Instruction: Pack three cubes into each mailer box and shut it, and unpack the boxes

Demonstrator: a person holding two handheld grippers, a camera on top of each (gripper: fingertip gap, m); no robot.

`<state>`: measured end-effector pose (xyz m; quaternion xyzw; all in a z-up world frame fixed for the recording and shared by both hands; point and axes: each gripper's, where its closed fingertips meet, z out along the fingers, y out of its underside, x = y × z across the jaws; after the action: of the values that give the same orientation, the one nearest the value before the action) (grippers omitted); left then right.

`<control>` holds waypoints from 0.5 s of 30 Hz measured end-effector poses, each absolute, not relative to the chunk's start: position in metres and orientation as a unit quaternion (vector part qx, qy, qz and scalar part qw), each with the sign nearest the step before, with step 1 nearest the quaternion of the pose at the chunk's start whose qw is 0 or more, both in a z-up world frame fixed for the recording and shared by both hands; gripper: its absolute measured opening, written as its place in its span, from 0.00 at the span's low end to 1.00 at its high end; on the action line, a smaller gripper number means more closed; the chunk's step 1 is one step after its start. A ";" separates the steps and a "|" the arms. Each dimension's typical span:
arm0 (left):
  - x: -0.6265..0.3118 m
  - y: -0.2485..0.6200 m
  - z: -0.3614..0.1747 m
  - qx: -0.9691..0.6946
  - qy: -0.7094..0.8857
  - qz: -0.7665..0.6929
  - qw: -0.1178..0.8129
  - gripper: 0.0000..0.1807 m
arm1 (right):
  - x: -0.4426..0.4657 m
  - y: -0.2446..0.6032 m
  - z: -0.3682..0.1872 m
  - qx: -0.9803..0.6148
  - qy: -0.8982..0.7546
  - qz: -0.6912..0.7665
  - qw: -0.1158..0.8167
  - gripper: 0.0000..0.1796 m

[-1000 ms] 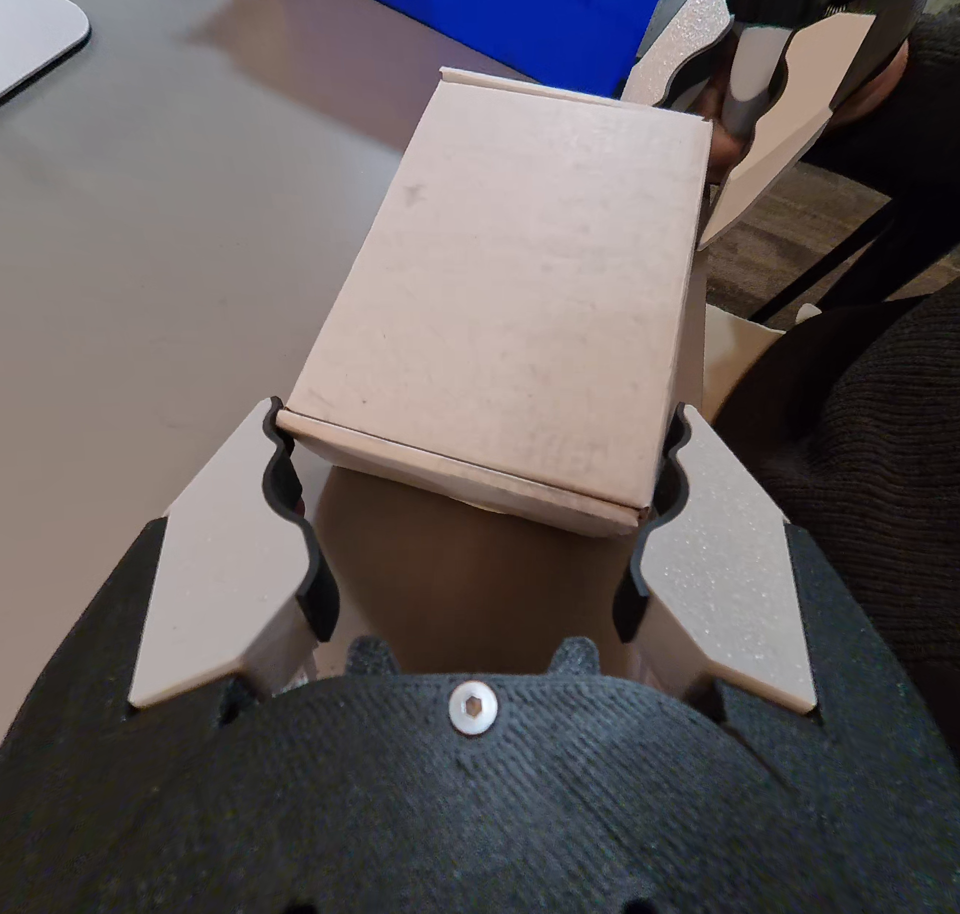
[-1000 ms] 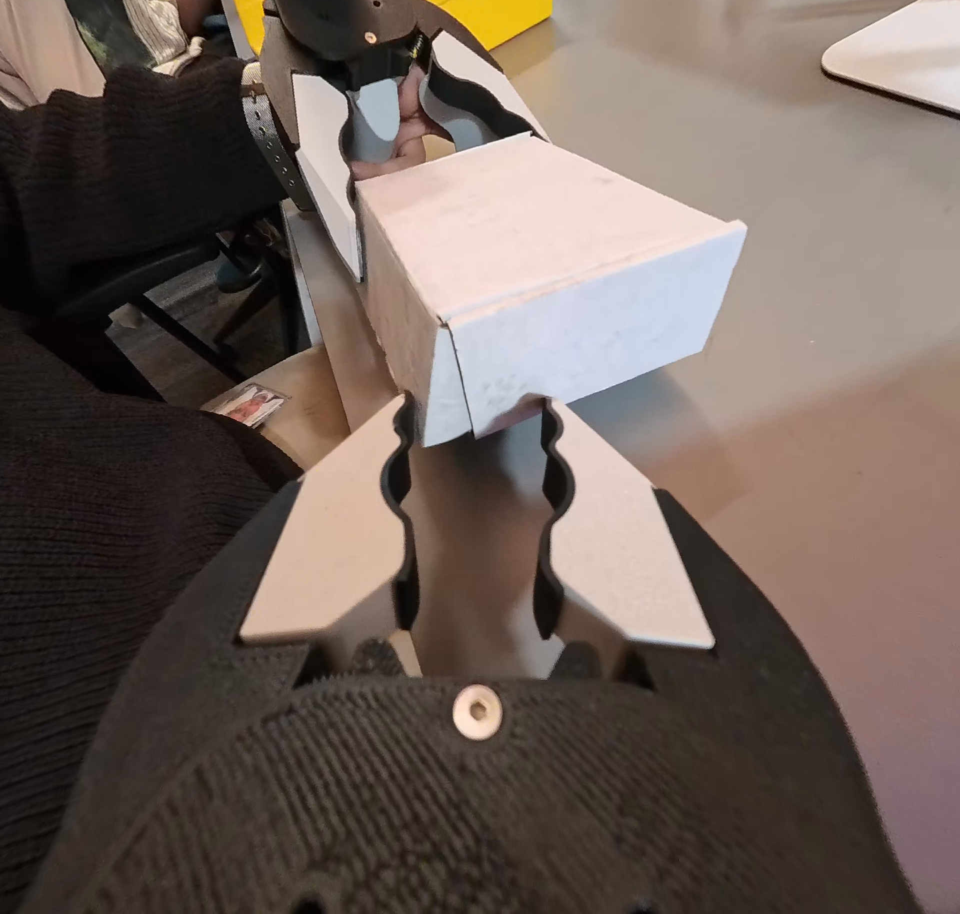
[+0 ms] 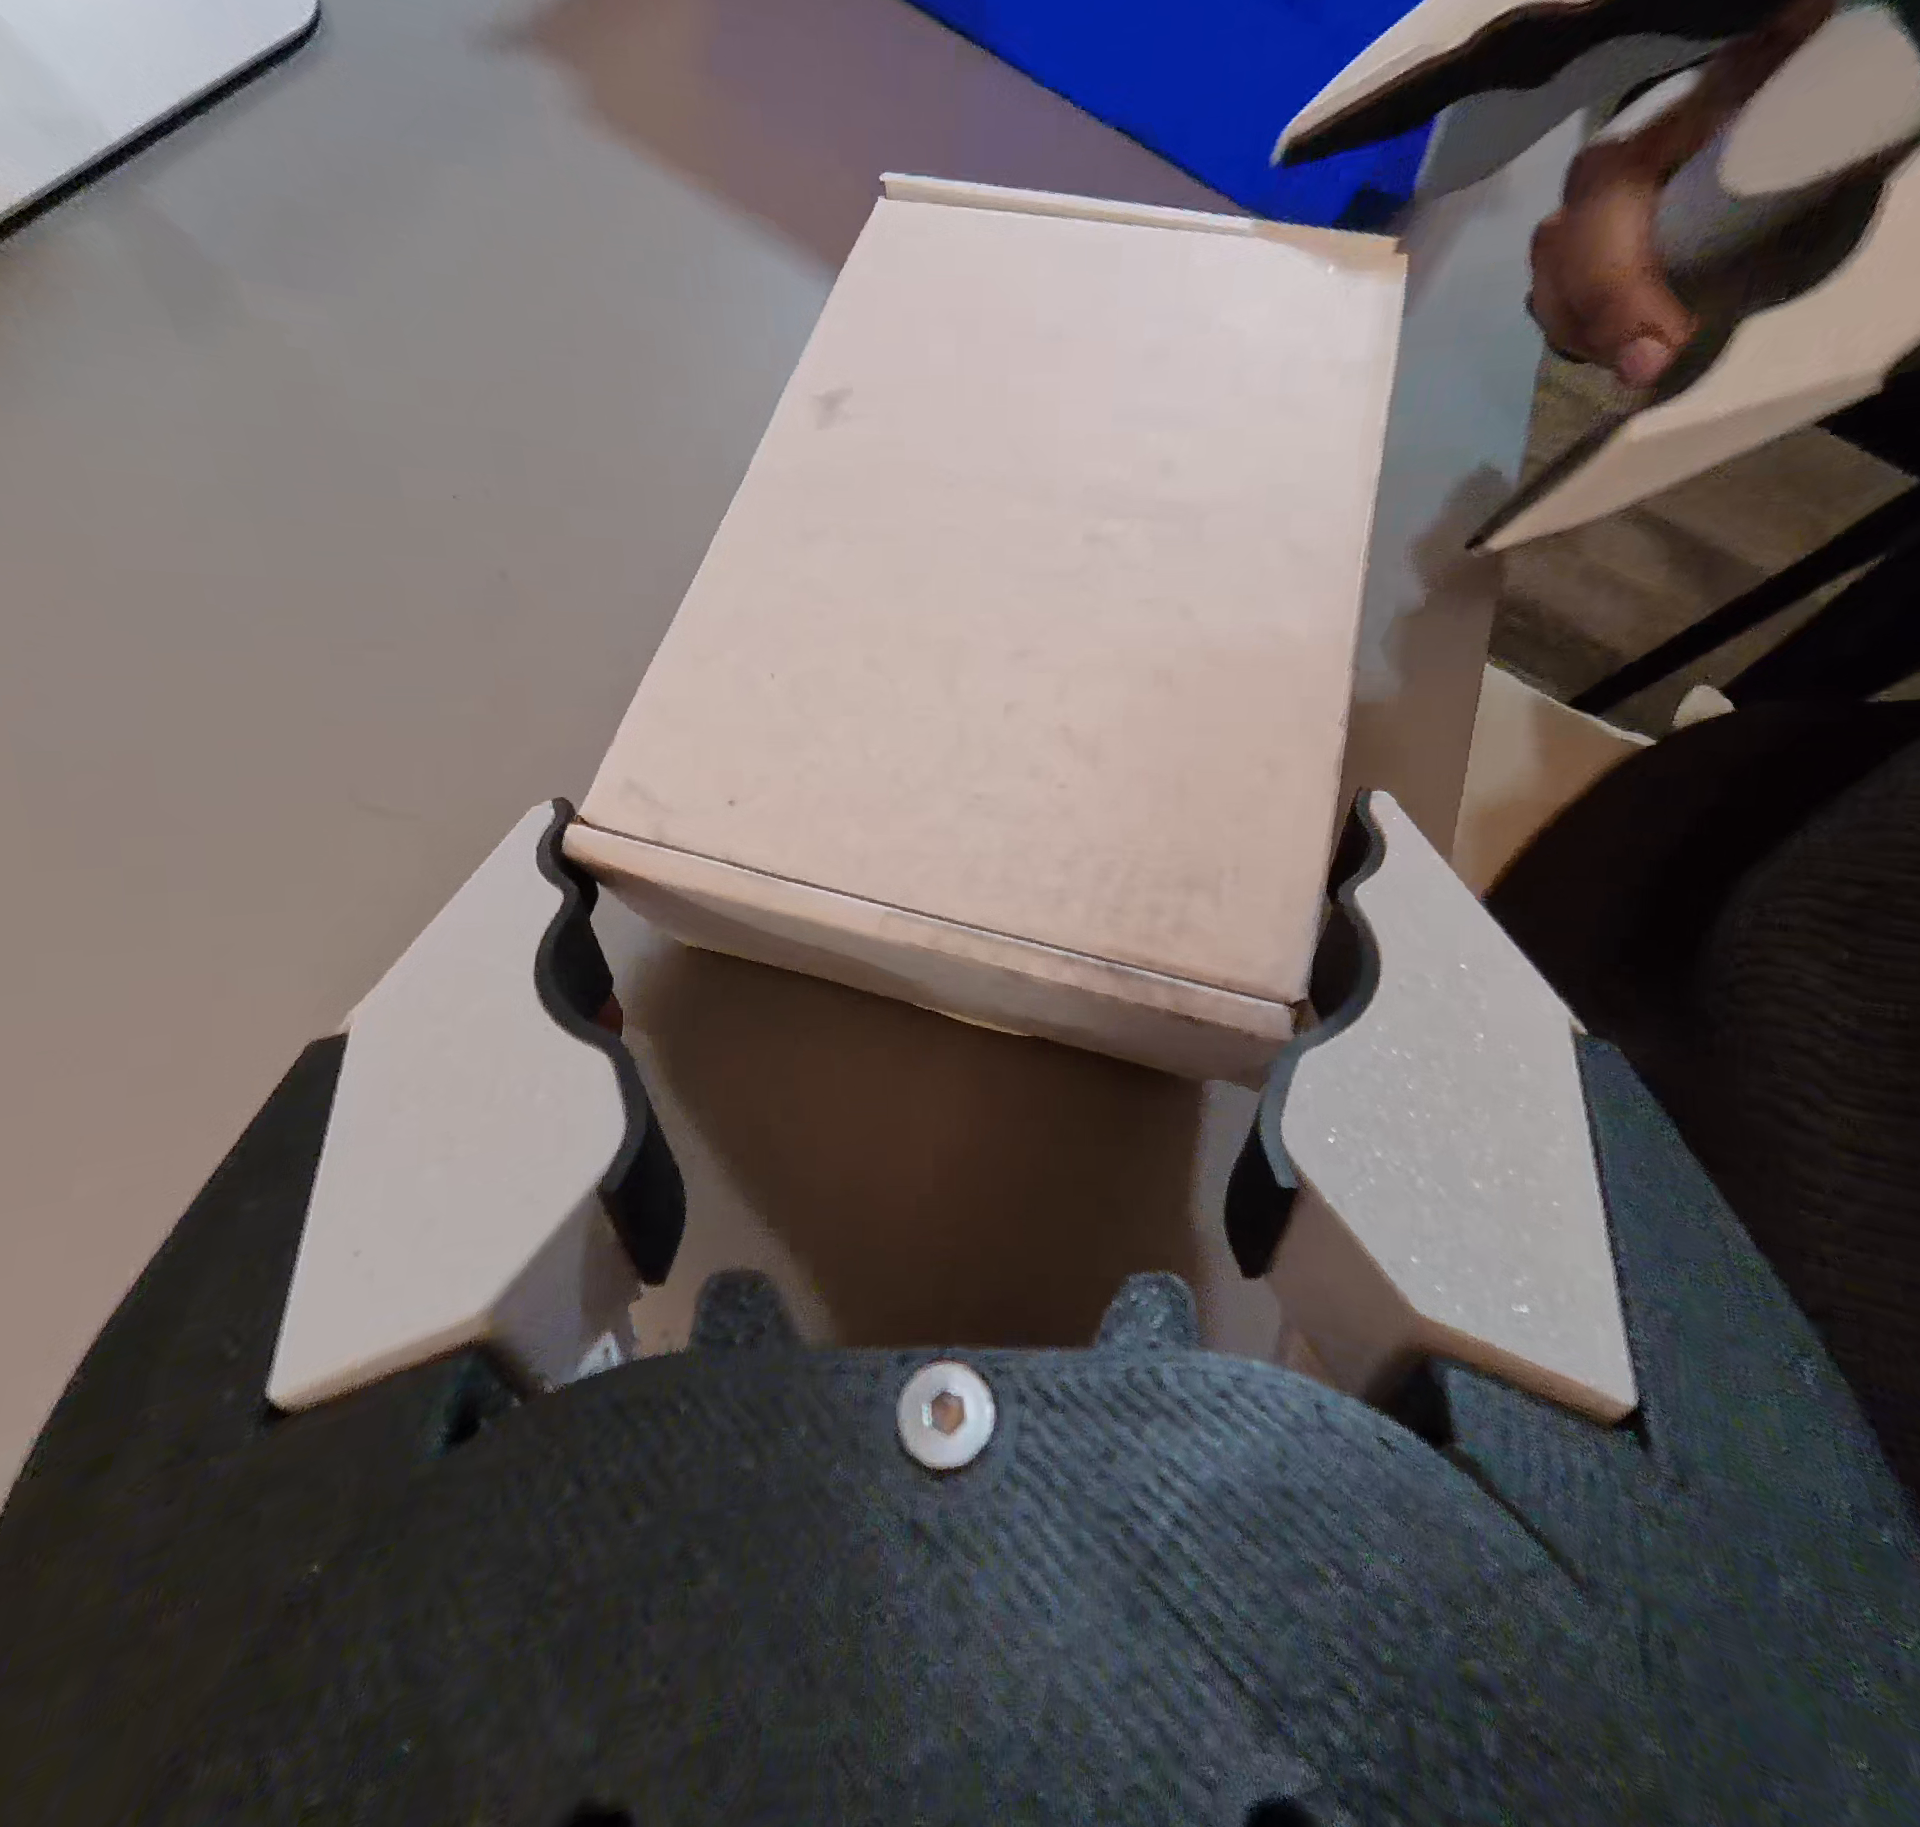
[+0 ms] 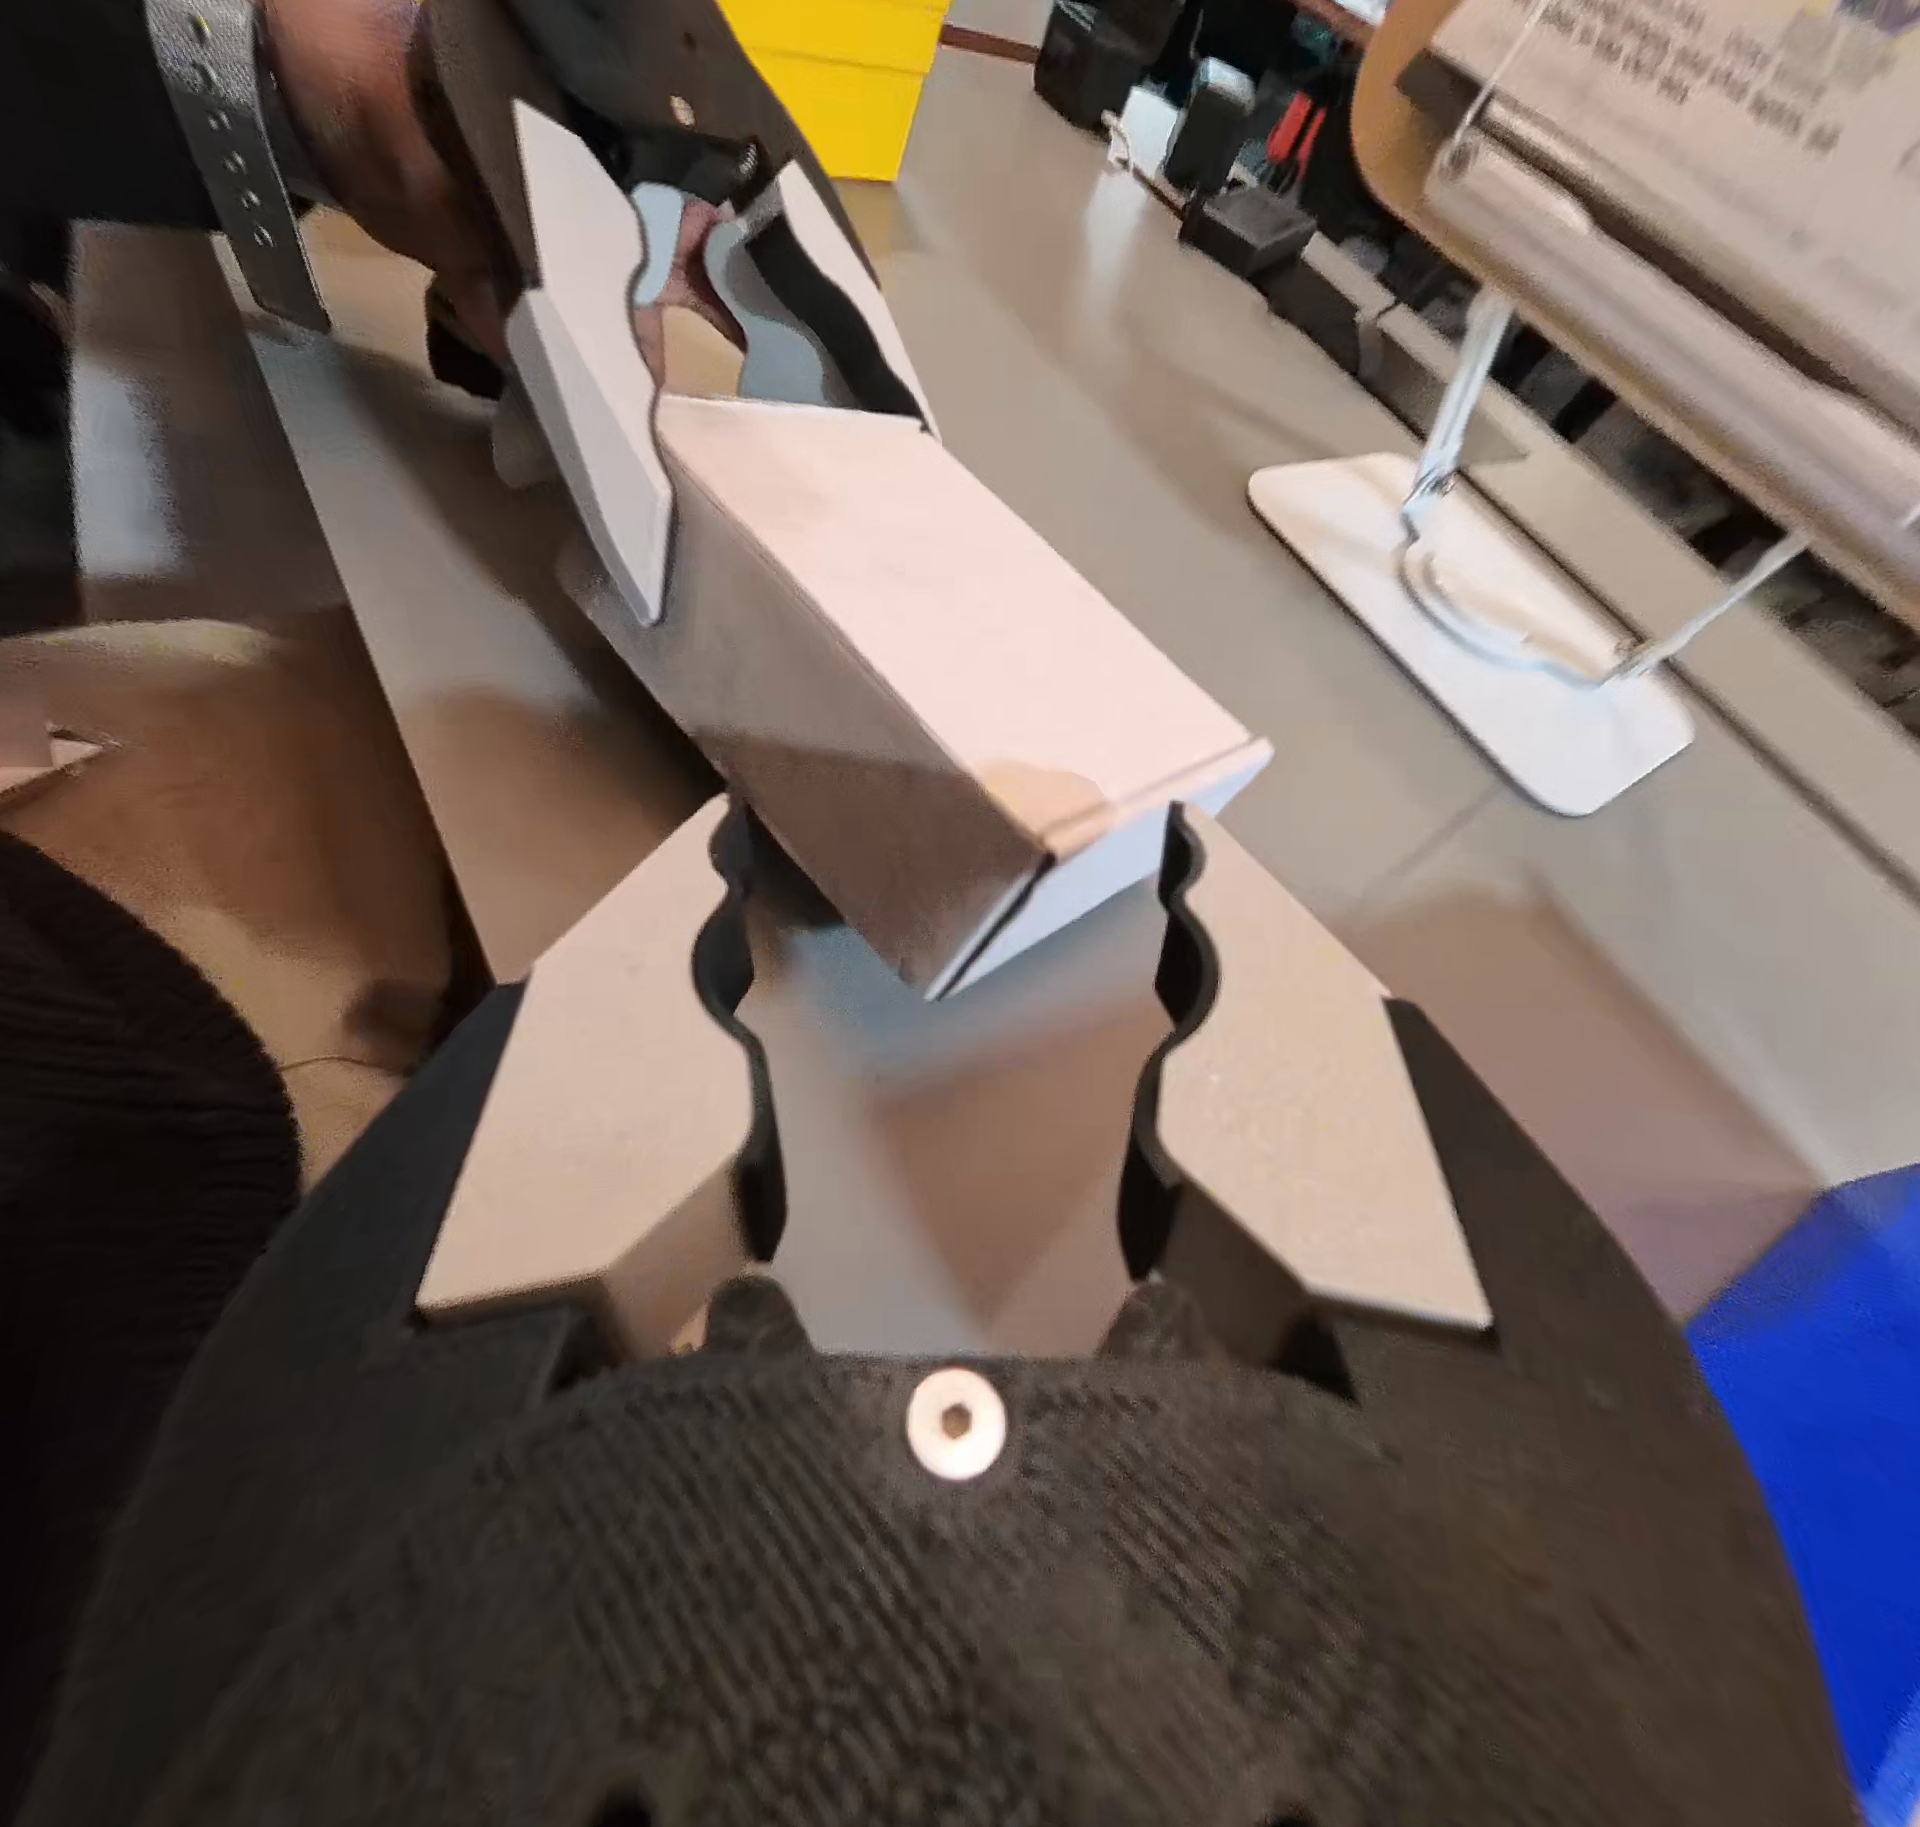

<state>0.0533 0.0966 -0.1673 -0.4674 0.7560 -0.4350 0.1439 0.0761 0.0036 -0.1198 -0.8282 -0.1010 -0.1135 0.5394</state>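
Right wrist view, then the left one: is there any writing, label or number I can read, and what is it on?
Tilted display board on the white stand: printed lines, too blurred to read.
White cardboard mailer box: no writing shows in either view.
Yellow plastic bin: none visible.
Blue plastic bin: none visible.

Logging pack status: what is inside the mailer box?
Nothing inside shows. The mailer box is shut, its lid flat, held by the left tool above the table. Any cubes are hidden.

Shut mailer box (image 4: 935, 624) between spread tongs (image 4: 951, 842)
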 end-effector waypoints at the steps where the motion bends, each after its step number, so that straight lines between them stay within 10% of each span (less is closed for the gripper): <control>1: 0.054 0.096 -0.168 -0.474 0.756 -0.427 0.148 0.76 | 0.074 0.004 -0.117 -0.823 -0.112 -0.132 0.541 0.45; 15: 0.046 0.078 -0.163 -0.559 0.712 -0.380 0.190 0.76 | 0.057 0.030 -0.129 -0.781 -0.291 -0.304 0.462 0.53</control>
<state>0.0455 0.0778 -0.1630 -0.5593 0.7118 -0.3800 0.1902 0.0566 0.0300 -0.1294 -0.7806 -0.2912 -0.3039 0.4621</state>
